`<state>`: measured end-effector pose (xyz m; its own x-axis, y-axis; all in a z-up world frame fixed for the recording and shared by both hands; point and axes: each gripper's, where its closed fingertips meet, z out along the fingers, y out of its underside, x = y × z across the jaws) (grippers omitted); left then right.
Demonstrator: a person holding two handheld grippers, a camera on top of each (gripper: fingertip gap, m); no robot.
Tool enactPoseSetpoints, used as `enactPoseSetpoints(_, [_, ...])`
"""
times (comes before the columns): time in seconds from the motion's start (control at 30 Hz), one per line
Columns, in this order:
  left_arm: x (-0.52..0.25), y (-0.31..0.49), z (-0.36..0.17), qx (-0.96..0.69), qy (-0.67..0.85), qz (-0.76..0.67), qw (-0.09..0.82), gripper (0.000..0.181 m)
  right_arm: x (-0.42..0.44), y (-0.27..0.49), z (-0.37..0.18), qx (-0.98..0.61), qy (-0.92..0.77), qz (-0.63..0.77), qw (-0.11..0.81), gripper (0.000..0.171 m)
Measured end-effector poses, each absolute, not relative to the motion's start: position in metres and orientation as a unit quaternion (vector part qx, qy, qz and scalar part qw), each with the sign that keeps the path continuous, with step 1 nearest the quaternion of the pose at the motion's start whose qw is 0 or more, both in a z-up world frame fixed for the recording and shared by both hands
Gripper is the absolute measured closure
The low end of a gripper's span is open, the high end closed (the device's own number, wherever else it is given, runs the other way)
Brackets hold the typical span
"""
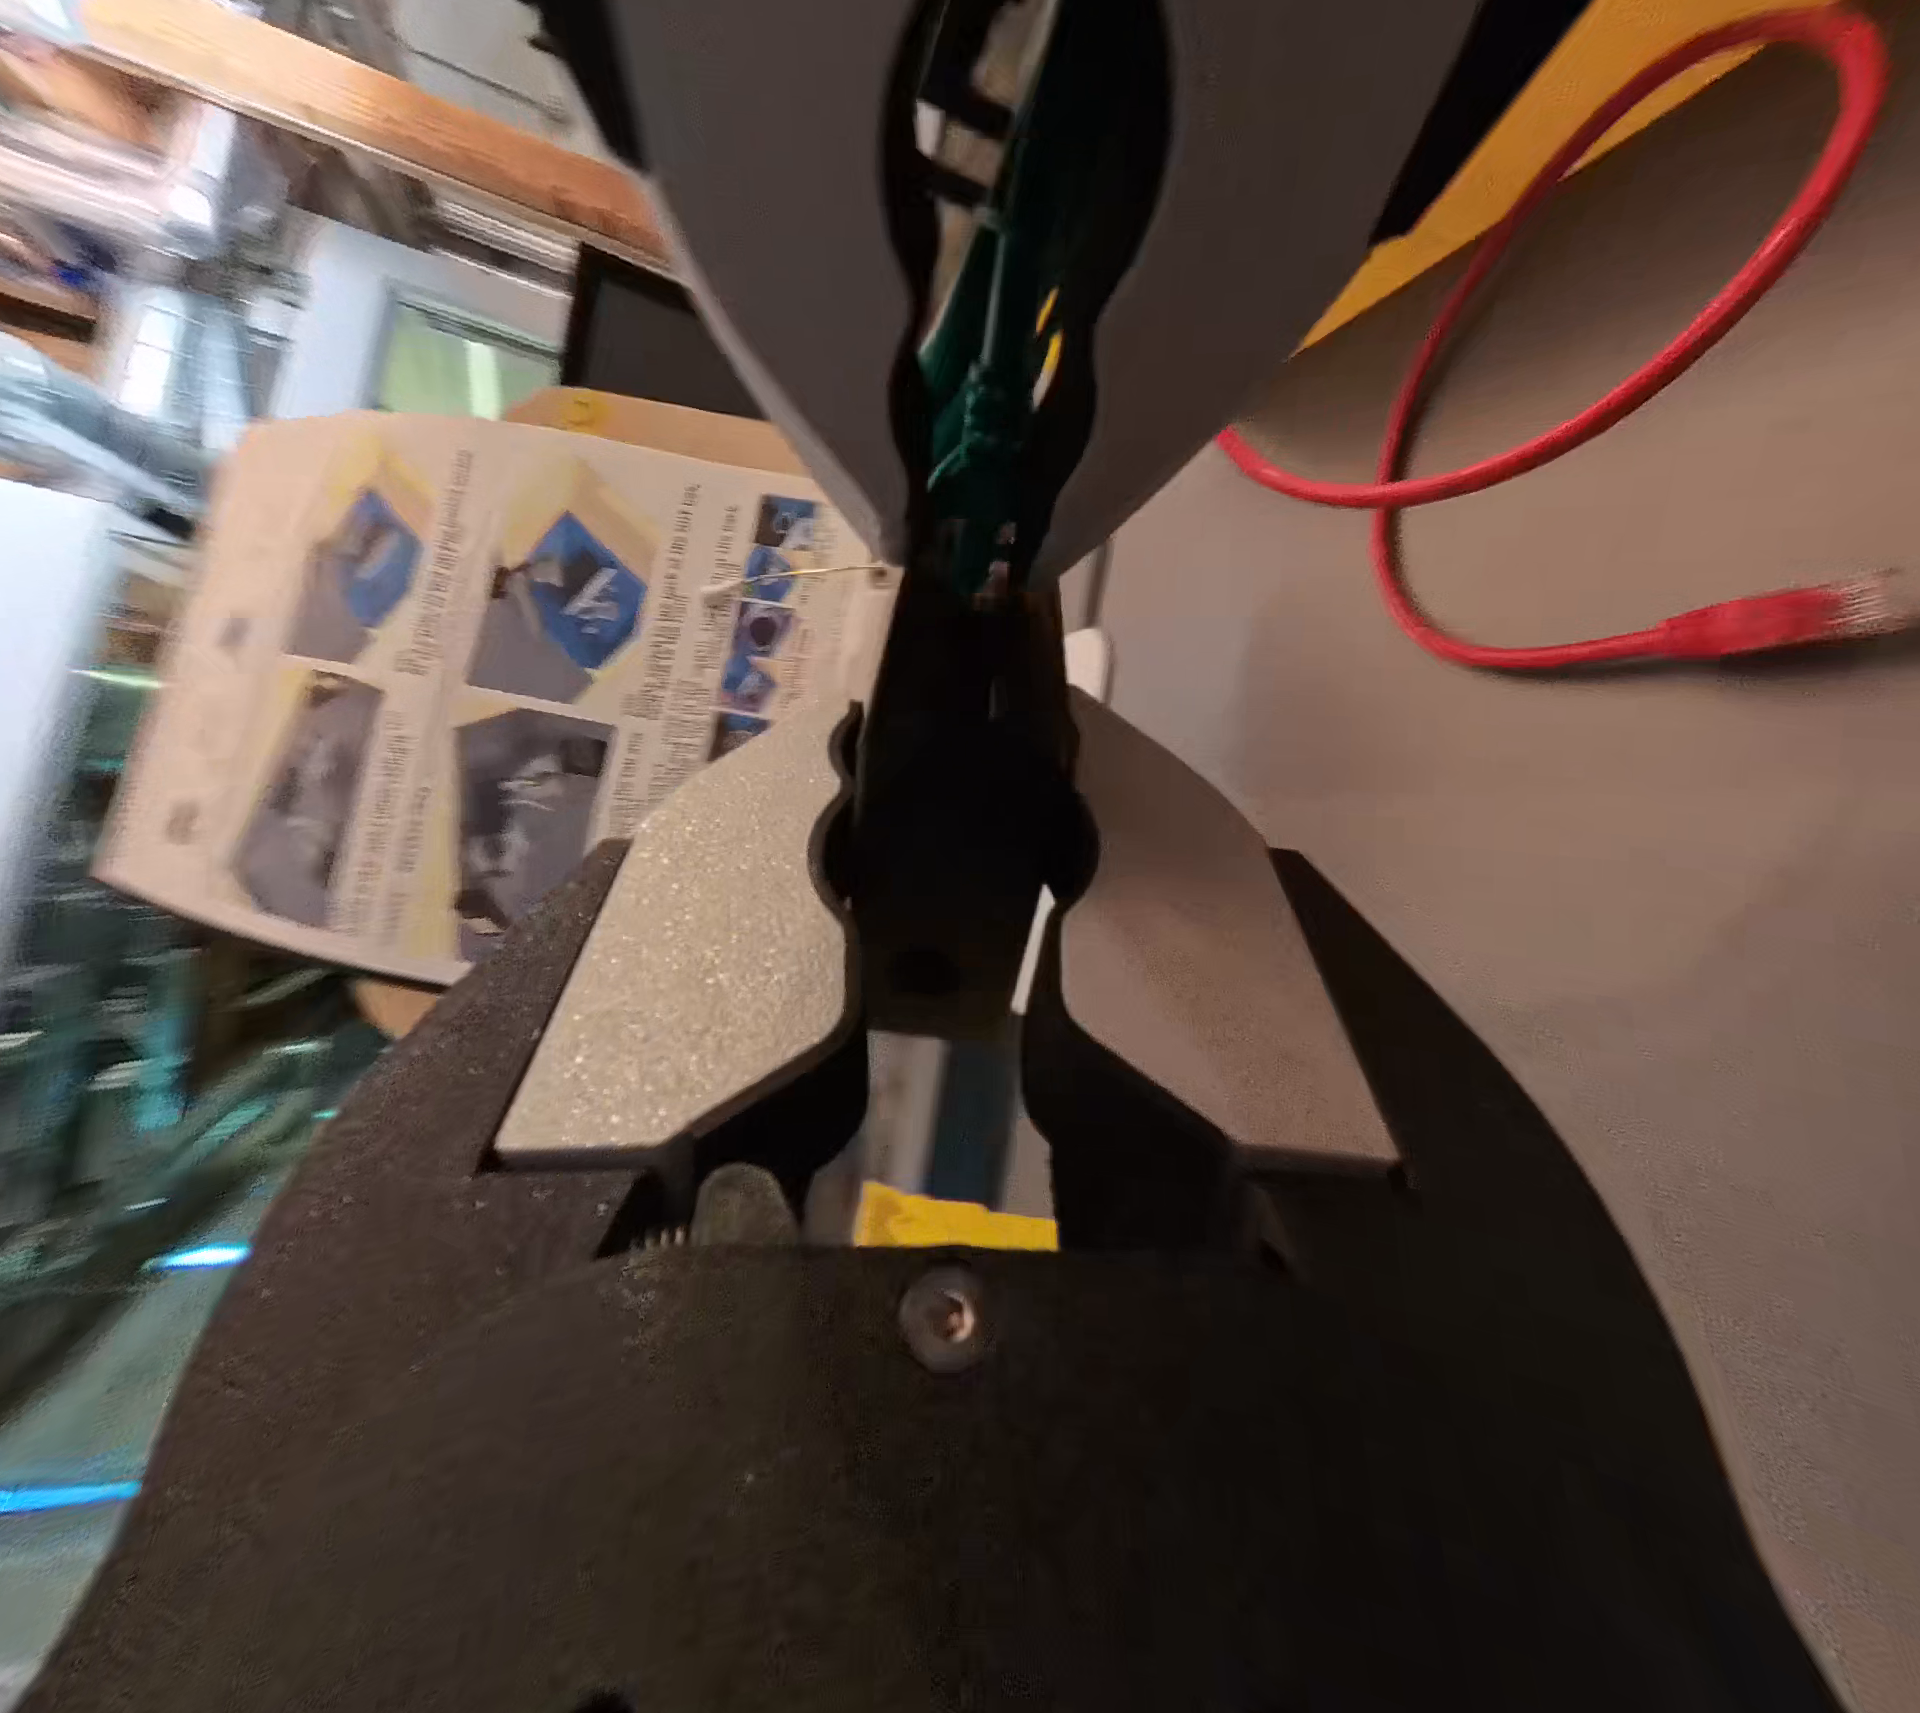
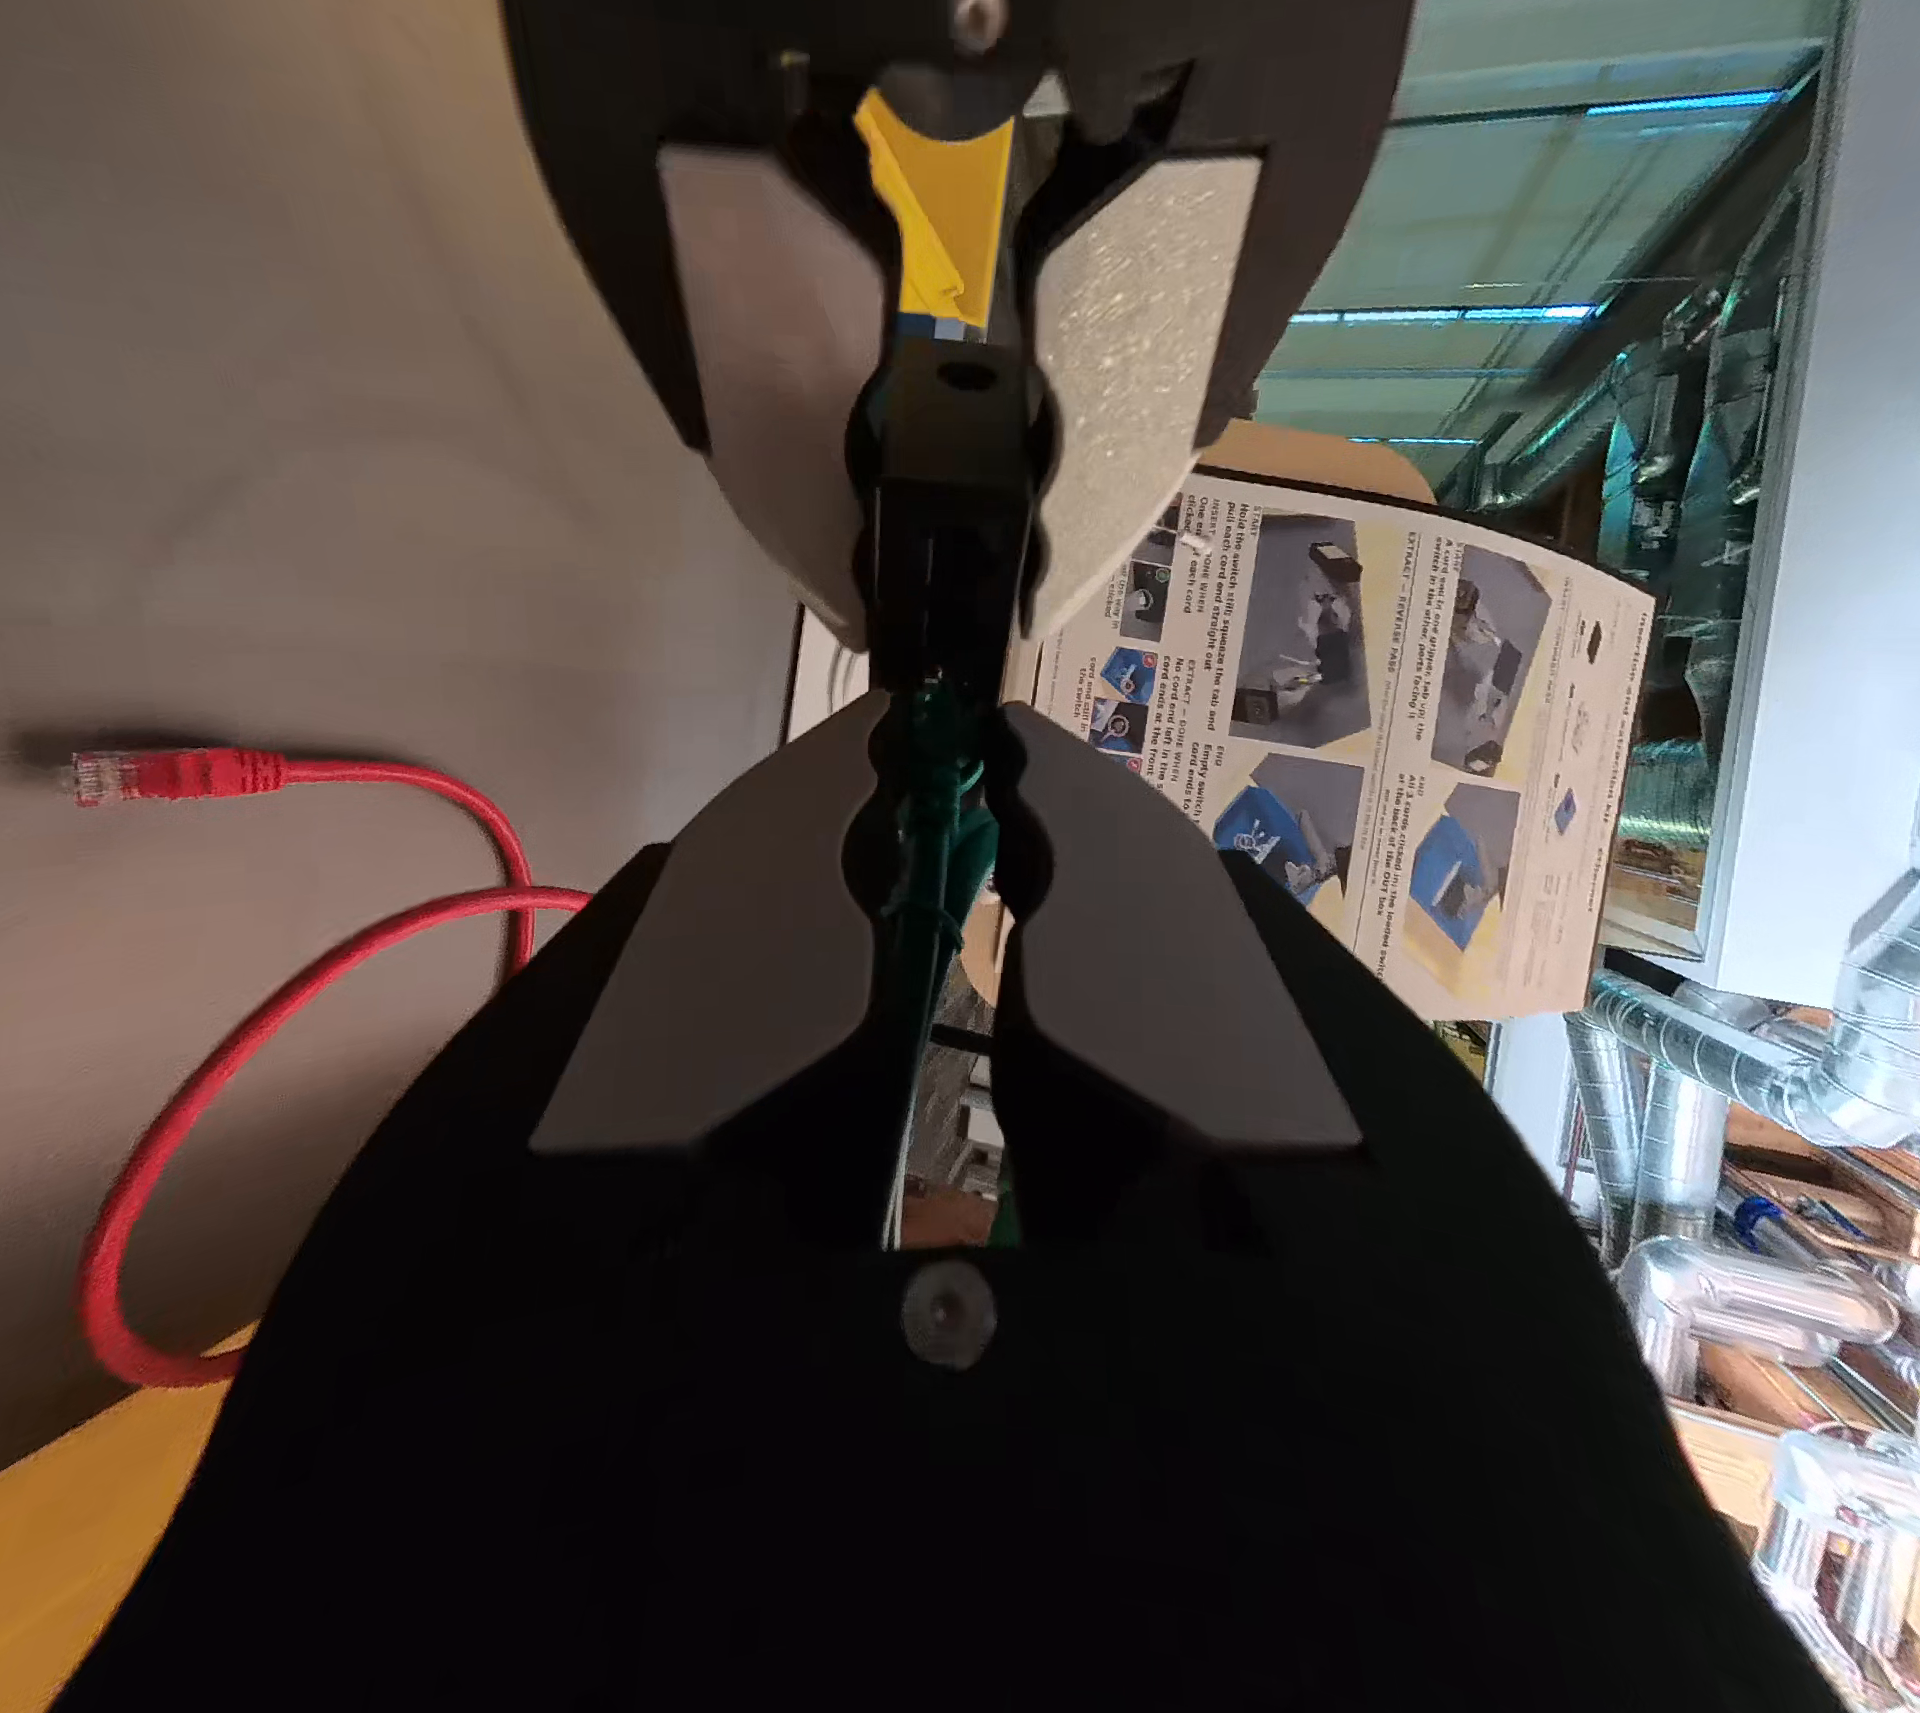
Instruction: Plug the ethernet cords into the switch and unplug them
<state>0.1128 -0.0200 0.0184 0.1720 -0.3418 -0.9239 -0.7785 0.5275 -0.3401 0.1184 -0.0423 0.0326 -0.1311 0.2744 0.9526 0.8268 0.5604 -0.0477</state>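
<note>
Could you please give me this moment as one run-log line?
left claw: shut on black switch | right claw: shut on green cord at switch port | red cord: loose on table, unplugged

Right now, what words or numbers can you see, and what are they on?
Printed sheet, propped at the back: lines of words beside photos; I won't repeat them. In the left wrist view they are too blurred to read.
Red cord, green cord, black switch: no writing shows.
</note>
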Motion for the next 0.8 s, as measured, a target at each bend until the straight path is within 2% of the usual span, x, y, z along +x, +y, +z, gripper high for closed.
enactPoseSetpoints(0.1, [0.115,-0.014,0.019,-0.417,0.599,0.256,0.634,0.147,0.115,-0.042,0.029,-0.388,-0.708,-0.262,0.529,0.157])
enactPoseSetpoints(0.8, [0.111,-0.003,0.0,-0.443,0.613,0.245,0.606,0.15,0.111,-0.037,0.01,-0.419,-0.71,-0.231,0.516,0.157])
